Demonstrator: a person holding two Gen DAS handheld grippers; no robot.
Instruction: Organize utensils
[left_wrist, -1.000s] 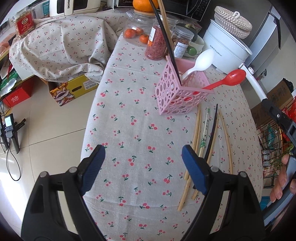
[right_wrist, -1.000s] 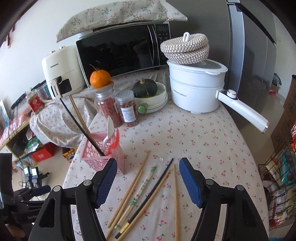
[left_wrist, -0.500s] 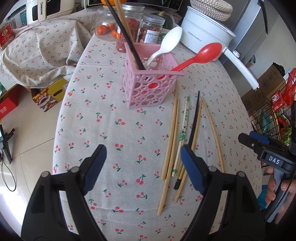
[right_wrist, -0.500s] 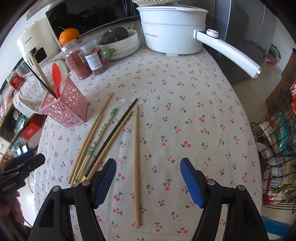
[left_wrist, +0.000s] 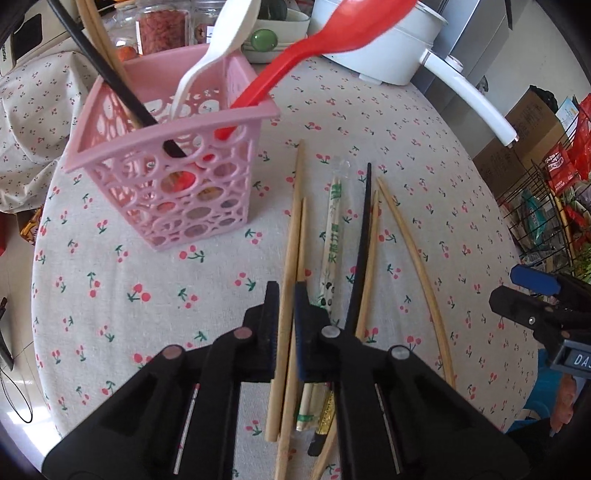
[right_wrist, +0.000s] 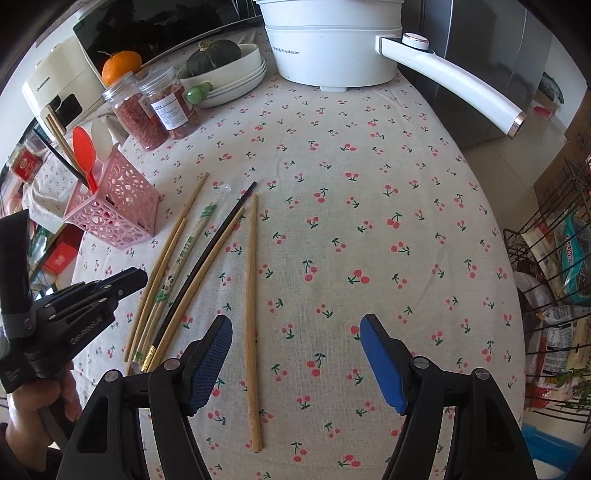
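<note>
In the left wrist view my left gripper (left_wrist: 286, 293) is shut on a pale wooden chopstick (left_wrist: 295, 206) that lies on the cherry-print tablecloth (left_wrist: 147, 295). A second wooden chopstick (left_wrist: 302, 236) lies tight against it. To their right lie a paper-wrapped pair (left_wrist: 332, 229), a black chopstick (left_wrist: 364, 236) and two more wooden ones. The pink basket (left_wrist: 166, 177) holds a white spoon, a red spoon and some chopsticks. My right gripper (right_wrist: 295, 323) is open just above the cloth. A single wooden chopstick (right_wrist: 252, 295) lies between its fingers, nearer the left one.
A white electric pot (right_wrist: 332, 40) with a long handle (right_wrist: 454, 81) stands at the back, beside two jars (right_wrist: 155, 110) and a bowl with a squash (right_wrist: 221, 70). A wire rack (right_wrist: 554, 295) of packets stands off the table's right edge.
My left gripper has dropped and moved right onto the chopsticks, and its jaws have gone from wide open to shut on one. The right gripper tilted down toward the table, then held still.
</note>
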